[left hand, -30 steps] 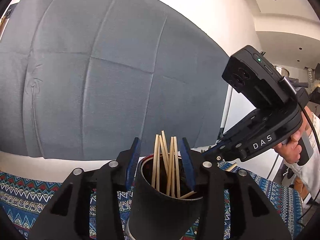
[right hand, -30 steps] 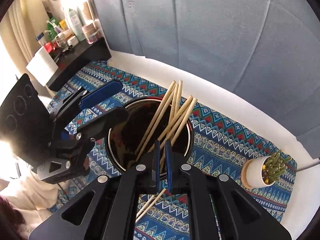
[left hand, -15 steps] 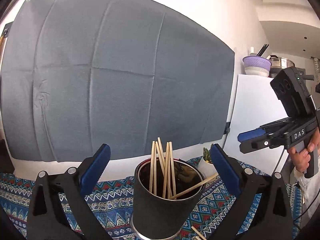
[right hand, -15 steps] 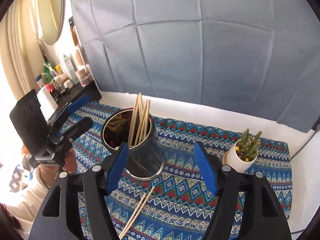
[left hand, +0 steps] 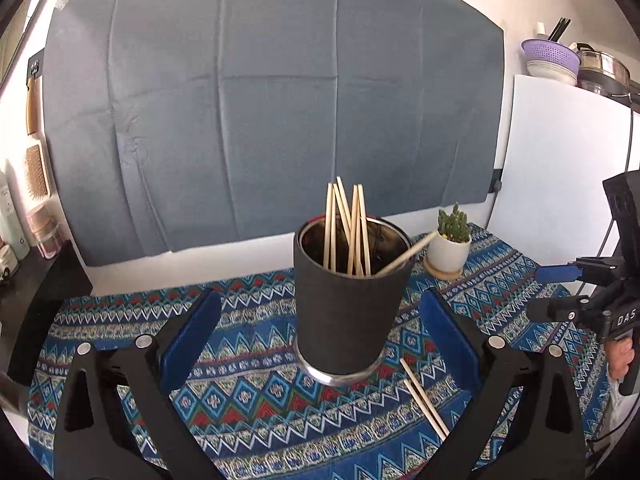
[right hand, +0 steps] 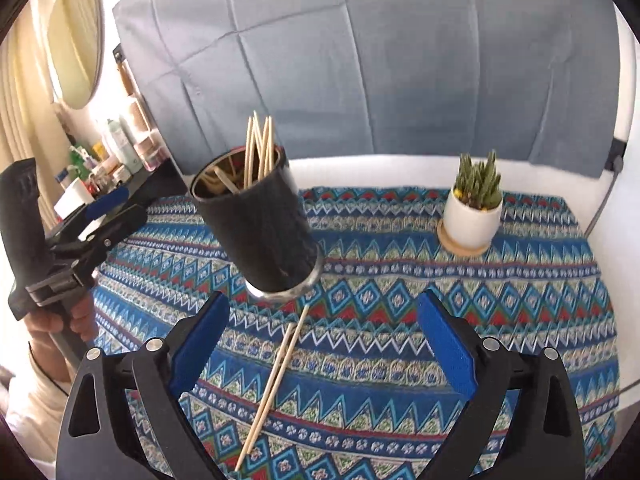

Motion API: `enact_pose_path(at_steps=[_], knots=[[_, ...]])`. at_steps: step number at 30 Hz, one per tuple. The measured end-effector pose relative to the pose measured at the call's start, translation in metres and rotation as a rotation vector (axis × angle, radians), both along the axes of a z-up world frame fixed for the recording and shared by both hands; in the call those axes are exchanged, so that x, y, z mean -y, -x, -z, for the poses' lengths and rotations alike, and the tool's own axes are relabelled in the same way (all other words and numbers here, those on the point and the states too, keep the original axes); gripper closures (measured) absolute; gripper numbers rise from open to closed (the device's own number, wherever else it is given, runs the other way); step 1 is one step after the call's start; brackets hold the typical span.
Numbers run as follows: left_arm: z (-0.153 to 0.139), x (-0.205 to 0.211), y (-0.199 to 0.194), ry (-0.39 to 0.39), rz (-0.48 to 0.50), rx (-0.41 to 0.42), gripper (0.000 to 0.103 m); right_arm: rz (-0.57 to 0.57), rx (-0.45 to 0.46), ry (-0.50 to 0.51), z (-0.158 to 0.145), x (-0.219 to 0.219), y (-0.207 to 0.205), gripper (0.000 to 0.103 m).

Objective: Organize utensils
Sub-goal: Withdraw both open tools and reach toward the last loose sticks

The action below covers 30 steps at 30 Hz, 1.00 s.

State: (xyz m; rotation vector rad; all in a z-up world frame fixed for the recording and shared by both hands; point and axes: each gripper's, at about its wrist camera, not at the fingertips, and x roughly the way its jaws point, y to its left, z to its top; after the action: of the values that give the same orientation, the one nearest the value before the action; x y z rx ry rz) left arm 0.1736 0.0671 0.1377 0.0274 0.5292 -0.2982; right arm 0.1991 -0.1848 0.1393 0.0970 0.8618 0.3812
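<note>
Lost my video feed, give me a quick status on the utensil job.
Left gripper and right gripper open, empty. Black holder upright, chopsticks inside. Two loose chopsticks on the cloth. Nothing blocking them.

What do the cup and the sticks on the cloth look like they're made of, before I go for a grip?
The cup looks like metal in a matte black sleeve: a shiny silver rim and base show. The two loose sticks look like pale, unvarnished bamboo or wood, dull and thin; I can't tell which.
</note>
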Motion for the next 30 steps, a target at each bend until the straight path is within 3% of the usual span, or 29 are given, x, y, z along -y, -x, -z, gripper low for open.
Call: enact_pose_path(at_steps=[6, 13, 17, 20, 25, 30], knots=[[0.025, 0.005, 0.016, -0.008, 0.021, -0.08, 0.006, 0.016, -0.092, -0.027, 0.045, 0.004, 0.012, 0.013], [0.064, 0.013, 0.013, -0.018, 0.038, -0.191, 0.006, 0.042, -0.11, -0.022, 0.074, 0.002, 0.019, 0.013], [0.089, 0.014, 0.007, 0.019, 0.033, -0.292, 0.006, 0.051, -0.084, 0.02, 0.086, -0.007, 0.024, 0.013], [0.108, 0.019, 0.003, 0.003, 0.052, -0.372, 0.006, 0.04, -0.027, 0.079, 0.094, -0.02, 0.03, 0.013], [0.124, 0.023, 0.008, -0.034, 0.079, -0.422, 0.006, 0.01, 0.04, 0.187, 0.104, -0.041, 0.035, 0.013], [0.132, 0.023, 0.011, -0.071, 0.085, -0.414, 0.006, -0.024, 0.043, 0.213, 0.113, -0.052, 0.036, 0.012]])
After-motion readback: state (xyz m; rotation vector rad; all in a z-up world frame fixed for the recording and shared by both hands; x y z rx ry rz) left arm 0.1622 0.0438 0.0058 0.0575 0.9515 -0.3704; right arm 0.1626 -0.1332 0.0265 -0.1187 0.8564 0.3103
